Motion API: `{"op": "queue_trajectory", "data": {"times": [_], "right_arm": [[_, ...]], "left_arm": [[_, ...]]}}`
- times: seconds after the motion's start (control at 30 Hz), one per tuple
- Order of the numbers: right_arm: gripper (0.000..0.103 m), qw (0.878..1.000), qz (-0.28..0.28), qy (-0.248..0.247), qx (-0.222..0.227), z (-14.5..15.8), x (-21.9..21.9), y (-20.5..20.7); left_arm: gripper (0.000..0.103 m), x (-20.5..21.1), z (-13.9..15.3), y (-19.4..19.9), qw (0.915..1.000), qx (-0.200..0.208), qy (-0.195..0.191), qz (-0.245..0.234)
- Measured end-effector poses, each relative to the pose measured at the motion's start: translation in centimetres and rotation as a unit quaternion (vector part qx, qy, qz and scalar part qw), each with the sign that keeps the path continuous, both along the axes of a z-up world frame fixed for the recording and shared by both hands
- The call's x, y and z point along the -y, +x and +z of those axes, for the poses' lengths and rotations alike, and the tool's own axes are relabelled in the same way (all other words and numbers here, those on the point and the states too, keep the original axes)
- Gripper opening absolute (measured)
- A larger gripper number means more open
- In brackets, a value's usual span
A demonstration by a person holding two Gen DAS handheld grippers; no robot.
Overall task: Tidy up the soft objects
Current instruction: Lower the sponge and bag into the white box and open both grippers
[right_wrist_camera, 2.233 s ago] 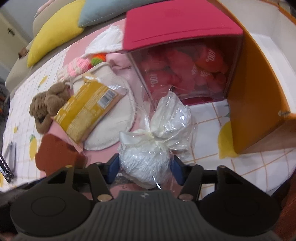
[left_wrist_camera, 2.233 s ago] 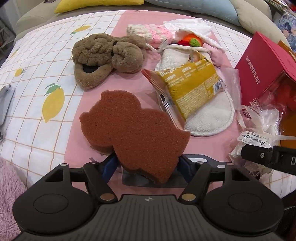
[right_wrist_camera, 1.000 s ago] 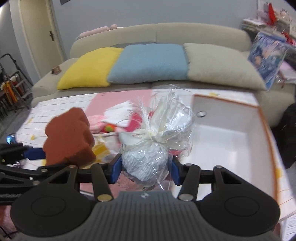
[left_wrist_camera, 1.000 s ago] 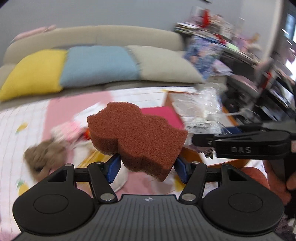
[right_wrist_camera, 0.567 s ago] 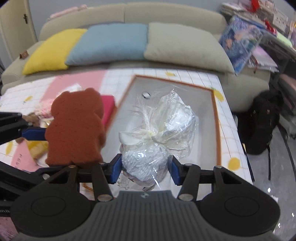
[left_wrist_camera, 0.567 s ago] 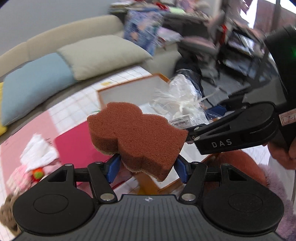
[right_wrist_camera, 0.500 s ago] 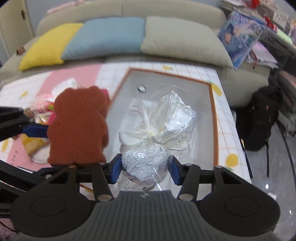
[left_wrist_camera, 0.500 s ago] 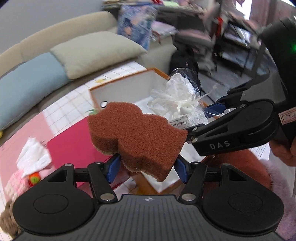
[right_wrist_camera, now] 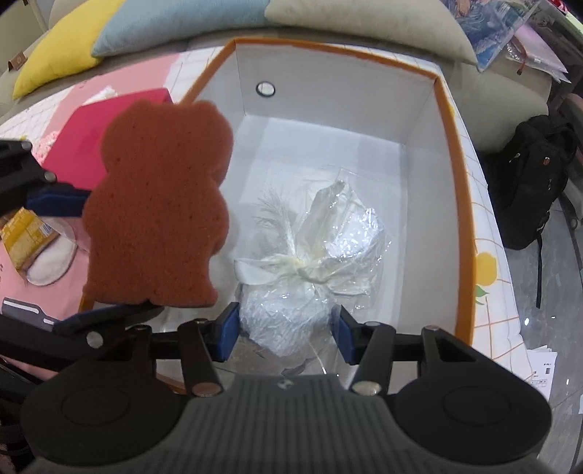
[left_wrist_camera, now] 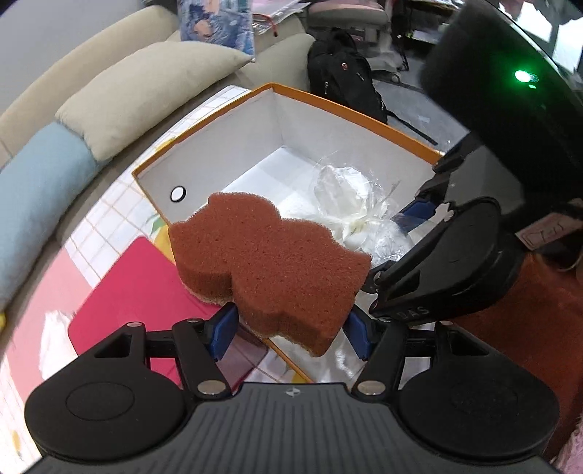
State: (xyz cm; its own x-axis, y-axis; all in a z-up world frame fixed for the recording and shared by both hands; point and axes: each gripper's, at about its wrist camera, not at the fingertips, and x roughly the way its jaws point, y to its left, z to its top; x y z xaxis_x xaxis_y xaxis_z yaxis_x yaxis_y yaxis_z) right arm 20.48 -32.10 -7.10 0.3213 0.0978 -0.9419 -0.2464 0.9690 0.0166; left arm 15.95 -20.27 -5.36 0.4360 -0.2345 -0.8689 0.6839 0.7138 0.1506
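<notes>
Sponge (left_wrist_camera: 269, 262), brown and bear-shaped, is clamped between the blue fingers of the left gripper (left_wrist_camera: 289, 330), held over the near edge of an open box (left_wrist_camera: 349, 109) with orange rim and white walls. Only the right wrist view shows the box floor in full: the right gripper (right_wrist_camera: 286, 330) pinches a white bundle wrapped in clear plastic (right_wrist_camera: 313, 262) low inside it. Beyond the box, a pink lid (right_wrist_camera: 83, 135), then sofa cushions (right_wrist_camera: 175, 25).

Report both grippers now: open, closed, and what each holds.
Left gripper: closed on the brown sponge, above the box edge.
Right gripper: closed on the wrapped white bundle, over the box.
</notes>
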Motion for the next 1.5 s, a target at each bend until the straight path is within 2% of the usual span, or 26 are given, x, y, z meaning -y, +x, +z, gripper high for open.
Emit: {"op": "queue_trajectory", "data": {"times": [0.23, 0.3, 0.4, 0.5, 0.6, 0.73, 0.87, 1.17, 1.5], "right_arm": [[0.054, 1.000, 0.006, 0.003, -0.008, 0.2, 0.1, 0.1], [0.054, 1.000, 0.004, 0.002, -0.004, 0.3, 0.2, 0.1], [0.054, 1.000, -0.001, 0.010, -0.006, 0.5, 0.5, 0.2], [0.054, 1.000, -0.006, 0.011, -0.009, 0.3, 0.8, 0.4], [0.054, 1.000, -0.009, 0.005, -0.016, 0.0, 1.2, 0.5], [0.055, 0.999, 0.012, 0.002, -0.041, -0.8, 1.8, 0.3], [0.060, 0.998, 0.023, 0.005, -0.053, -1.1, 2.1, 0.8], [0.061, 0.996, 0.051, 0.020, -0.071, -1.6, 1.5, 1.3], [0.062, 0.994, 0.082, 0.014, -0.073, -1.6, 1.5, 1.2]], "left_arm": [[0.071, -0.1, 0.0, 0.5, 0.9991, 0.021, -0.003, -0.038], [0.071, -0.4, 0.3, 0.9, 0.9986, 0.021, -0.018, -0.046], [0.071, -0.2, 0.0, 1.3, 0.9983, 0.020, -0.014, -0.054], [0.071, -0.1, -0.7, 1.7, 0.9979, 0.009, -0.019, -0.061], [0.071, 0.0, -1.1, 2.0, 0.9974, -0.019, -0.029, -0.062], [0.071, 0.1, -1.8, 2.3, 0.9936, -0.054, -0.015, -0.098], [0.071, 0.4, -2.0, 3.7, 0.9924, -0.093, -0.006, -0.080], [0.072, 1.0, -2.7, 3.5, 0.9928, -0.102, 0.029, -0.055], [0.072, 1.8, -2.6, 2.8, 0.9929, -0.117, 0.017, -0.004]]}}
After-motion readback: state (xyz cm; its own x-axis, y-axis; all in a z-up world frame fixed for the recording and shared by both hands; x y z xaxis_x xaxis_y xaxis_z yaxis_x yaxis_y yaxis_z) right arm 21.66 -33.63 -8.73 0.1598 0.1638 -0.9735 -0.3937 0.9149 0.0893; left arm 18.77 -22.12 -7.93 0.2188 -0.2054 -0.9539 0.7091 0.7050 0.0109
